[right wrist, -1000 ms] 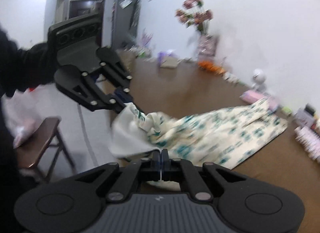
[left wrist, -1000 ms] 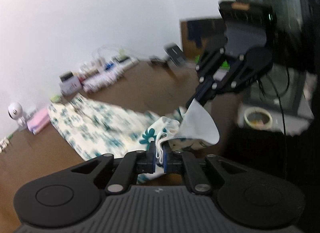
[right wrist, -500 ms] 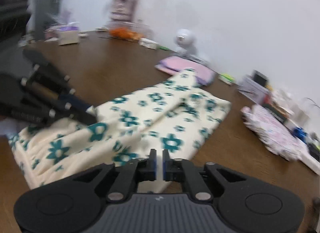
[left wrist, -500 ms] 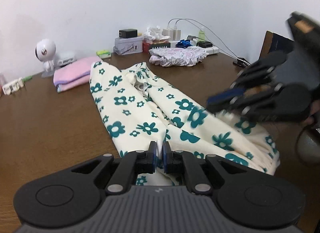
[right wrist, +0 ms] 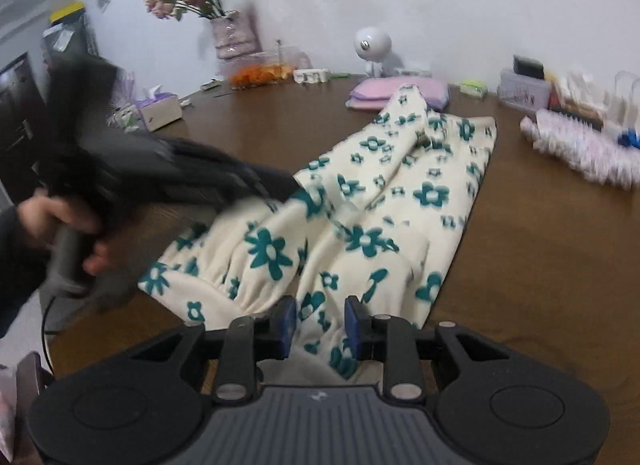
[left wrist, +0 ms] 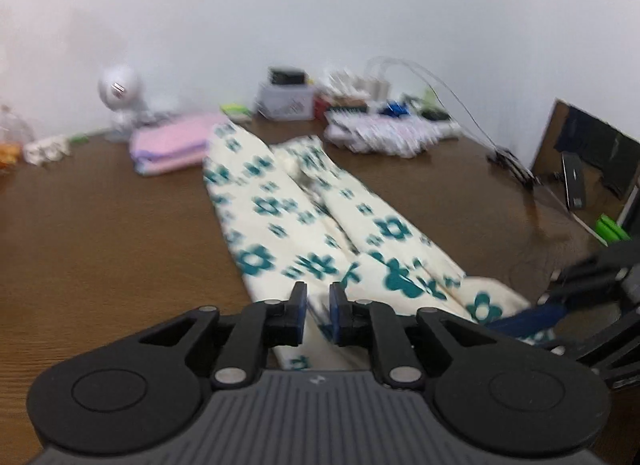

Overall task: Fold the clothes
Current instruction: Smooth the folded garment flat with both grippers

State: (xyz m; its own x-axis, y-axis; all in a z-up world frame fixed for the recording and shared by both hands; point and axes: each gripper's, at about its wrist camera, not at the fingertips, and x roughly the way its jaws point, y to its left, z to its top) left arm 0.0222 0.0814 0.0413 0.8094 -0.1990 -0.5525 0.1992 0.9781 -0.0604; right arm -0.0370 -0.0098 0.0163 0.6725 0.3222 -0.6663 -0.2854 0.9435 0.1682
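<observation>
Brown wood table (left wrist: 100,249), white wall behind. My left gripper (left wrist: 318,311): jaws a narrow gap apart, cloth showing through the gap, nothing pinched that I can see. My right gripper (right wrist: 320,323): jaws wider apart, nothing clamped, waistband edge lying between and just past the pads (right wrist: 287,321).

Floral pants (right wrist: 360,225) lie flat on the table straight ahead of both jaws, cream with teal flowers, legs running away toward the wall, gathered waistband at the near end. In the right view the left gripper is a motion-blurred dark shape at the pants' left edge; contact unclear. In the left view the right gripper's blue pad sits at the pants' near right corner.

Past the pants' far end: folded pink cloth (left wrist: 172,143), white round camera (left wrist: 120,91). Farther right of the jaws: a white patterned garment (left wrist: 384,135) and cables. Far left in the right view: vase of flowers (right wrist: 232,35), tissue box (right wrist: 160,111).
</observation>
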